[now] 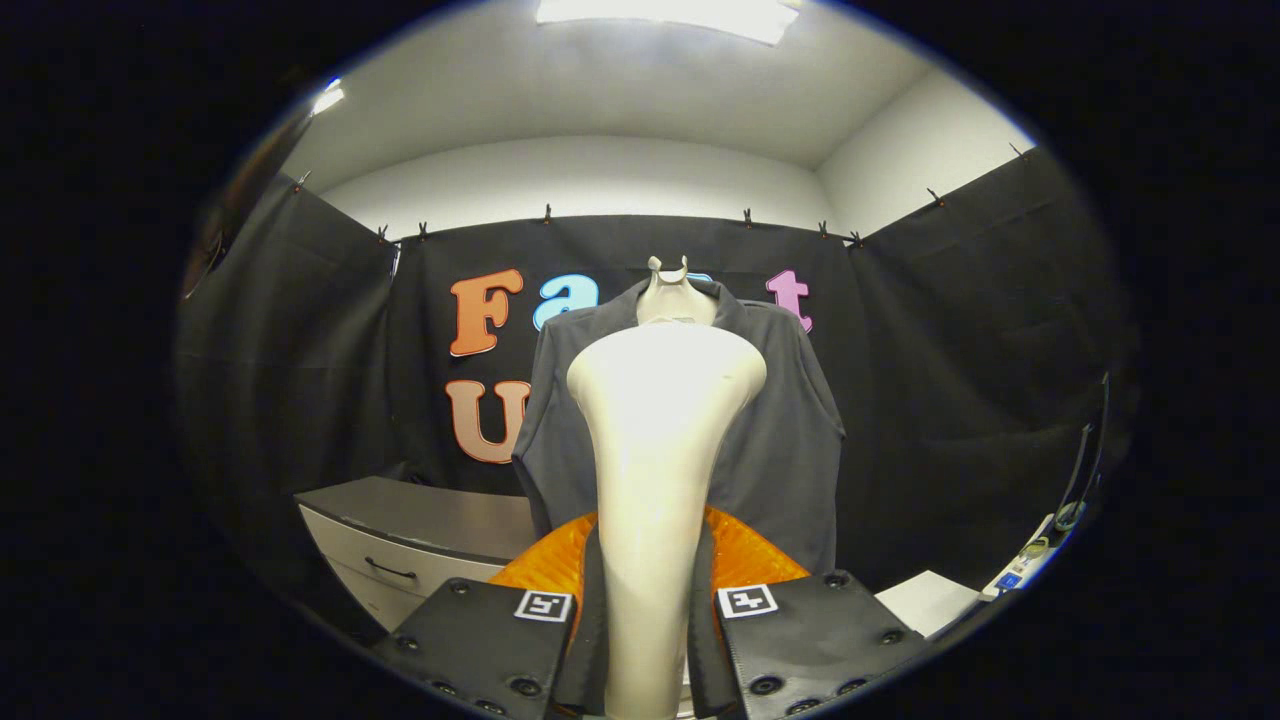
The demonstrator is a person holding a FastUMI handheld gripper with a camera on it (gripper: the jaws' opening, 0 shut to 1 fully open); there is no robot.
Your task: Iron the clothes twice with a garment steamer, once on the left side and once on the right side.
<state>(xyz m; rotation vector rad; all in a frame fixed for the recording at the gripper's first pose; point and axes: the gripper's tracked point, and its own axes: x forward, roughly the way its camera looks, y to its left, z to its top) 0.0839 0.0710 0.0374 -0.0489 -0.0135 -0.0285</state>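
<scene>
The gripper [648, 640] is closed on the cream steamer [655, 450], both fingers pressing its handle, its head facing the grey jacket [780, 440] hanging beyond.

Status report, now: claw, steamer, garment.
Claw shut on cream plastic garment steamer, head raised upright. Dark grey jacket hangs on a mannequin beyond the steamer, apart. Nothing between them.
</scene>
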